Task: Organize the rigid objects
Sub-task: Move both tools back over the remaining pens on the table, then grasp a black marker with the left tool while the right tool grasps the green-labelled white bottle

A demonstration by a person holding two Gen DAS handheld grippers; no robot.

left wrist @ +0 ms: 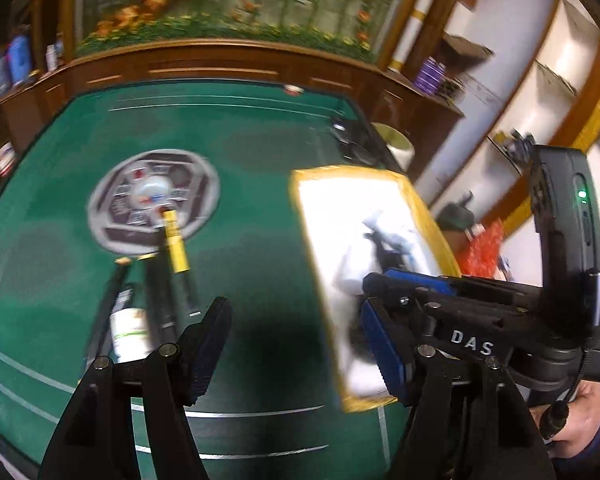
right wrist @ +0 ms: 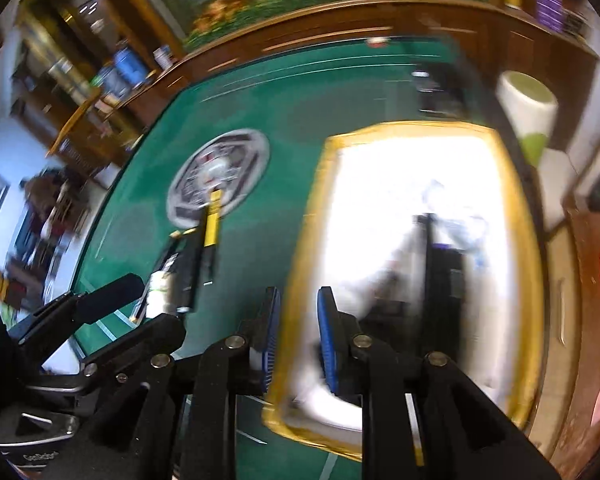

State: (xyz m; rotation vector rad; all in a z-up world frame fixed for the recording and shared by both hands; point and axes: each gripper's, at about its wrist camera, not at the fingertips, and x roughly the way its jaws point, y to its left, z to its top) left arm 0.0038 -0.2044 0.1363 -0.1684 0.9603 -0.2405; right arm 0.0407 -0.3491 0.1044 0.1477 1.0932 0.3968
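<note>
Pens [left wrist: 168, 280] and other slim rigid sticks lie in a loose row on the green table [left wrist: 260, 140], ahead and to the left of the left gripper [left wrist: 296, 344], with a yellow-barrelled one [left wrist: 176, 244] reaching onto the round grey hub [left wrist: 154, 200] at the table's centre and a small white-labelled bottle [left wrist: 130, 332] just beside the left finger [left wrist: 206, 356]. A yellow-rimmed tray [left wrist: 300, 200] with a white floor sits ahead and to the right of that gripper, a few blurred dark and white items already inside. The left gripper stands wide open with nothing between its pads. The right gripper [right wrist: 298, 340] hangs over the tray's near left rim [right wrist: 312, 240], its blue pads only narrowly parted and, as far as the blur allows, empty. Both views are smeared, so fine contact is hard to judge. The likely trouble is aim: coming down on the crowded row, the left fingers could straddle two sticks at once or nudge the bottle over, and a round barrel pinched off-centre may roll or swivel out of the pads. The right gripper, so close to the rim, could catch it and shift or tip the tray. The two tools also sit close together and could knock each other.
</note>
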